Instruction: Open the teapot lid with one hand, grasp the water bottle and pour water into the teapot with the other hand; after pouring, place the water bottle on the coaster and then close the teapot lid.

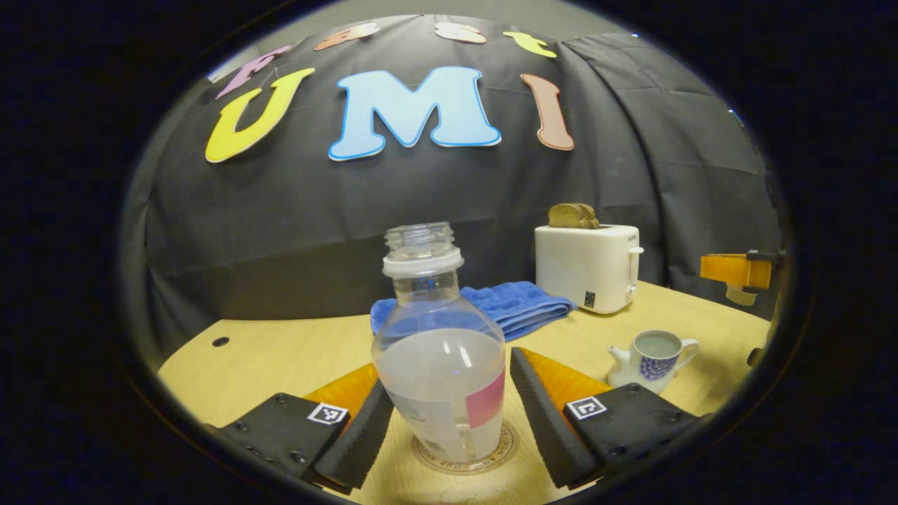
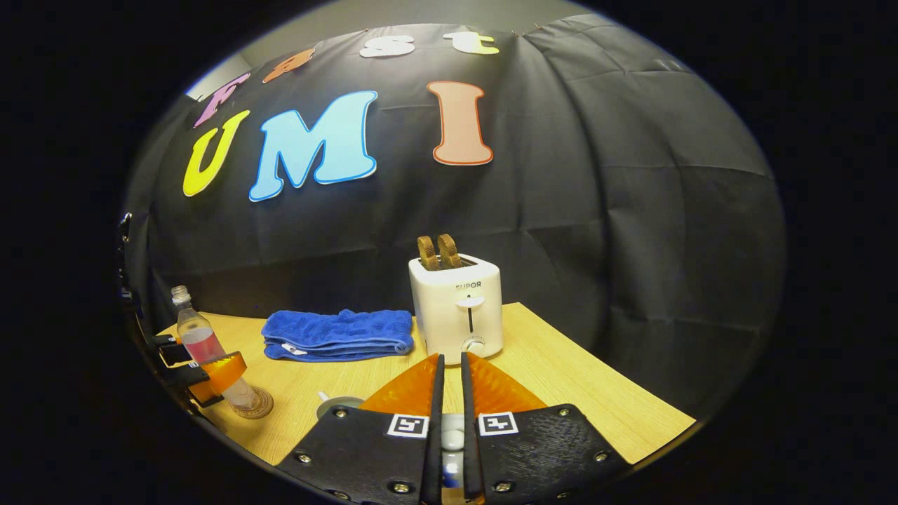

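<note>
In the lower middle of the left gripper view, the water bottle [image 1: 440, 351] is standing upright on the coaster [image 1: 464, 456], and my left fingers [image 1: 370, 431] are spread on both sides of it, not pressing. The teapot [image 1: 652, 358] is sitting uncovered at the lower right on the surface [image 1: 280, 351]. In the right gripper view, my right fingers [image 2: 436, 414] are pinching the teapot lid [image 2: 452, 435] at the bottom middle.

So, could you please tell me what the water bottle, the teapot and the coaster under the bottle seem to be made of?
Water bottle: clear, glossy plastic, probably; the water shows through it. Teapot: glazed ceramic by its look, shiny white with a blue pattern. Coaster: likely wood or cork, matte tan with a printed ring; I cannot tell which.
</note>
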Motion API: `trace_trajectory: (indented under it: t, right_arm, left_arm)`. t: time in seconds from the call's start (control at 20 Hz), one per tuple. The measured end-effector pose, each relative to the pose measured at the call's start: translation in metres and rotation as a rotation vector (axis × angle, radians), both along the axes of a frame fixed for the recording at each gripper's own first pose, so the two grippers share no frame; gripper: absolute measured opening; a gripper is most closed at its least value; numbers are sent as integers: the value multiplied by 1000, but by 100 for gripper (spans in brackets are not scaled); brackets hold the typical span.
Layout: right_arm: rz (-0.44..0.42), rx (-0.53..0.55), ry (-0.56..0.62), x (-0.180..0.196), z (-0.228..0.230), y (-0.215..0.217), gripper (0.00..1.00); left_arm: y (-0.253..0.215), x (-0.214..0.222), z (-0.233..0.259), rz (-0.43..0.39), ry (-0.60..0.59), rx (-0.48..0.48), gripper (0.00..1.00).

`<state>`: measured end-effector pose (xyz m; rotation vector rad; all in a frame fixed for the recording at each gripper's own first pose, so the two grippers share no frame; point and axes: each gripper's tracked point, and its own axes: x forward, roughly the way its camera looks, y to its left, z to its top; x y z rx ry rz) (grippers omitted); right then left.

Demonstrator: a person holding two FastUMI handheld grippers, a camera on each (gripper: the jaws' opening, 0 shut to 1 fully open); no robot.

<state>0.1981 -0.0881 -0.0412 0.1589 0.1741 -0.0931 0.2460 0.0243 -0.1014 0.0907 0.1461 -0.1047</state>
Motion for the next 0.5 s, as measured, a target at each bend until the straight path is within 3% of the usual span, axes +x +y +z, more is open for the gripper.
trace_trajectory:
  t: [0.5]
  right_arm:
    - [160, 88, -30, 15, -7, 49, 12]
  left_arm:
    - [12, -45, -3, -3, 14, -85, 100]
